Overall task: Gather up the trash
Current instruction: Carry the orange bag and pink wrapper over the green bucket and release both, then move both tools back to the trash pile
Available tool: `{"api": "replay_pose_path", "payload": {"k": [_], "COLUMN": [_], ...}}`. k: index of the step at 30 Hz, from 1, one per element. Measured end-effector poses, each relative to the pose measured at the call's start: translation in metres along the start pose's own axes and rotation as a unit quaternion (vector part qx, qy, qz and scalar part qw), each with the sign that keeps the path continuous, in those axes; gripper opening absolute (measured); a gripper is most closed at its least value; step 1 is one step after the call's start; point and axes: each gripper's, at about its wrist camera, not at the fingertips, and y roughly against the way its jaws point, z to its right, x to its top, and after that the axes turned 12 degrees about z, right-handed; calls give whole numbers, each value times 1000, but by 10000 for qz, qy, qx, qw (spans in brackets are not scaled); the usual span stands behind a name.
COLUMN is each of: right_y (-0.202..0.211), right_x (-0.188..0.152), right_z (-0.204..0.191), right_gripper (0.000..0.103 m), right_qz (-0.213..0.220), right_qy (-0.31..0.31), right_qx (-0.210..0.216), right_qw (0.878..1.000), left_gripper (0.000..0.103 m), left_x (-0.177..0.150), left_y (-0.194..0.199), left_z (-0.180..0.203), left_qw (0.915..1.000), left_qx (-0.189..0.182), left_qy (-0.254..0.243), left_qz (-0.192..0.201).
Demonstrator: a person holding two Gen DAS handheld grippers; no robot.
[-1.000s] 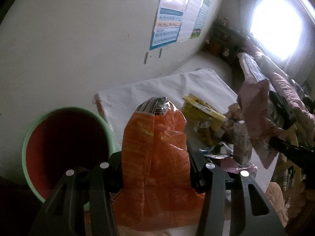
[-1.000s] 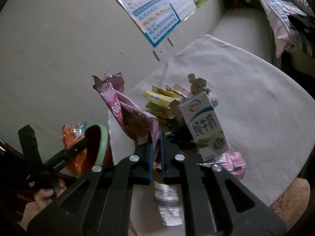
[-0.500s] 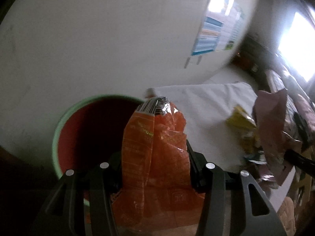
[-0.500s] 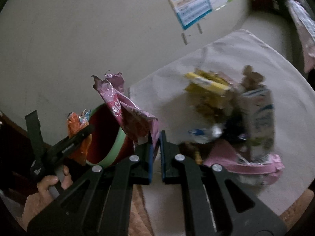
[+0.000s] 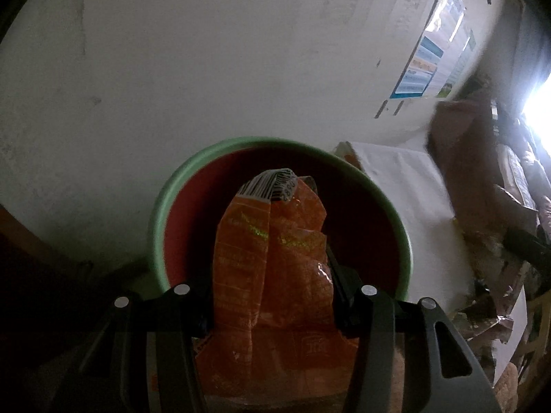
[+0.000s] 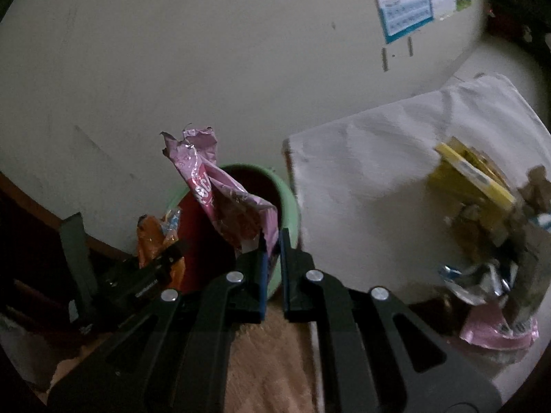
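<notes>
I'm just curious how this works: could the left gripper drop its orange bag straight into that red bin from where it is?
Probably yes. The left gripper holds the orange bag right in front of the red bin, whose open mouth looks unblocked. The right gripper, clamped on the pink wrapper, hovers near the same opening and might crowd it.

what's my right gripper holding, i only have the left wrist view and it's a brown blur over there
Observer: The right gripper is shut on a pink wrapper, pinched at its lower edge.
Operator: is it near the bin yet
Observer: In the right wrist view the wrapper stands in front of the green-rimmed bin; whether it is over the opening I cannot tell.
Operator: anything left on the table
Observer: Yes. On the white cloth there is a yellow box, a crumpled silver wrapper and a second pink wrapper.
</notes>
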Motion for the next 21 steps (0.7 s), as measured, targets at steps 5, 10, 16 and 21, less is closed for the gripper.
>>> {"api": "replay_pose_path", "payload": {"k": [5, 10, 16, 21], "right_y": [-26, -38, -29, -12], "right_x": [2, 1, 6, 7], "right_z": [-11, -17, -22, -13], "right_gripper": [7, 14, 45, 45], "right_qz": [-207, -292, -113, 20], "right_qy": [1, -52, -107, -119], "right_qx": [48, 135, 302, 220], "right_qw": [9998, 9995, 9994, 9997], "left_gripper": [55, 73, 78, 78], "left_x": [0, 0, -6, -6], "left_y": [-4, -7, -8, -7], "left_z": [-7, -12, -17, -14], "left_qw": [10000, 9997, 9995, 9994], "left_qx": [70, 10, 86, 169], "left_qy": [37, 214, 297, 302], "left_qz": [-13, 86, 60, 53]}}
